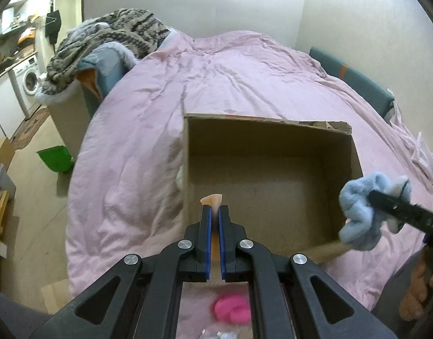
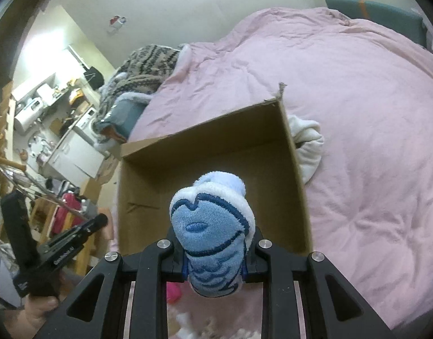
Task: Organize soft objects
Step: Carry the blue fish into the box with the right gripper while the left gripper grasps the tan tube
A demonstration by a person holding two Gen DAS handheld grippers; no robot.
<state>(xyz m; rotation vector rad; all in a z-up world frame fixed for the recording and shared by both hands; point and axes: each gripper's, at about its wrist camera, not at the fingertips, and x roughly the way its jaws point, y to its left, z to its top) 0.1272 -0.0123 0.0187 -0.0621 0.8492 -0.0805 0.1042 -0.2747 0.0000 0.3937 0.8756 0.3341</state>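
Note:
An open cardboard box (image 1: 272,141) stands on the pink bed; it also shows in the right wrist view (image 2: 205,147). My left gripper (image 1: 215,212) is shut on a thin peach-coloured soft piece (image 1: 212,199), held over the box's near edge. My right gripper (image 2: 215,257) is shut on a blue and white plush sock (image 2: 213,226), held over the box's near rim; it also shows in the left wrist view (image 1: 369,212) at the box's right side. A white soft bundle (image 2: 308,144) lies on the bed against the box's outer wall.
A pink soft item (image 1: 232,309) lies on the bed below my left gripper. A patterned knit blanket (image 1: 109,42) is piled at the bed's far left. A green dustpan (image 1: 54,158) lies on the floor. A washing machine (image 1: 27,82) stands far left.

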